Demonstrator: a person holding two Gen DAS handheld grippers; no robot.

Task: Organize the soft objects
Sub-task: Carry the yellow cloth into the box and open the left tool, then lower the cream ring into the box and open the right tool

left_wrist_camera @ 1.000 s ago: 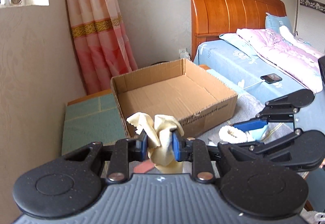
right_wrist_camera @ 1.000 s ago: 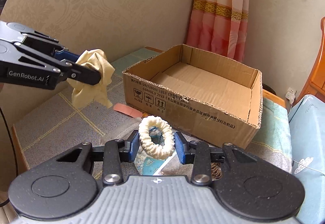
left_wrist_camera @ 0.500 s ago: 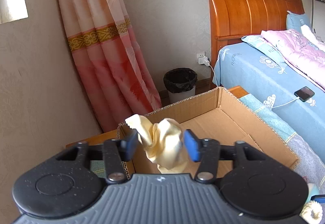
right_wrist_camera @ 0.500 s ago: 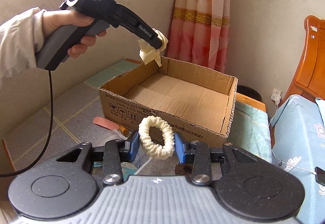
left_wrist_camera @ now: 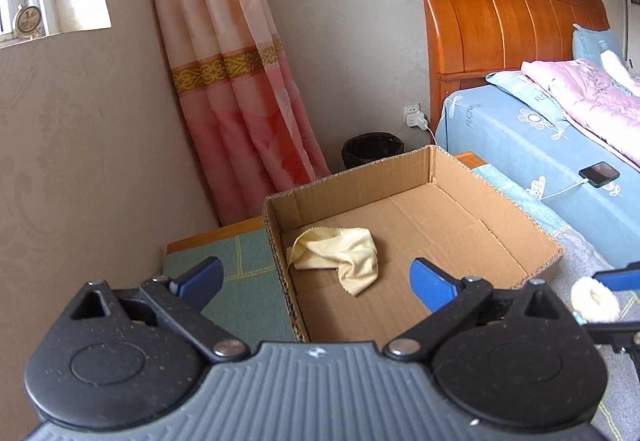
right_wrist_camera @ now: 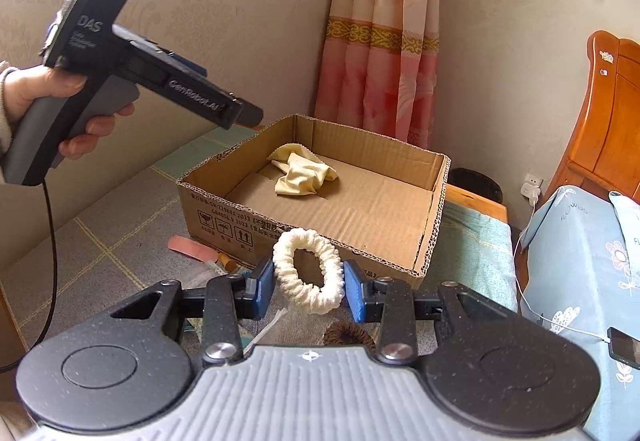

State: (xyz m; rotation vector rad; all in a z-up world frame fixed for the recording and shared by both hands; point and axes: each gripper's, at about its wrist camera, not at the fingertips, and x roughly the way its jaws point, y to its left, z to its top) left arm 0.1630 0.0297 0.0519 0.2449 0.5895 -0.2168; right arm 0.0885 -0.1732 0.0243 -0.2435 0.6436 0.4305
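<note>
Now my left tongs [left_wrist_camera: 316,279] are gaping wide, having just been opening, with nothing between them. Past them, the yellow cloth [left_wrist_camera: 340,251] is lying crumpled inside the cardboard box [left_wrist_camera: 460,165], toward its left wall in the middle of the left view. My right tongs [right_wrist_camera: 309,289] are clamping the cream scrunchie [right_wrist_camera: 308,273] low in the centre of the right view, just in front of the box. A hand [right_wrist_camera: 48,101] is gripping the left handle at the upper left.
</note>
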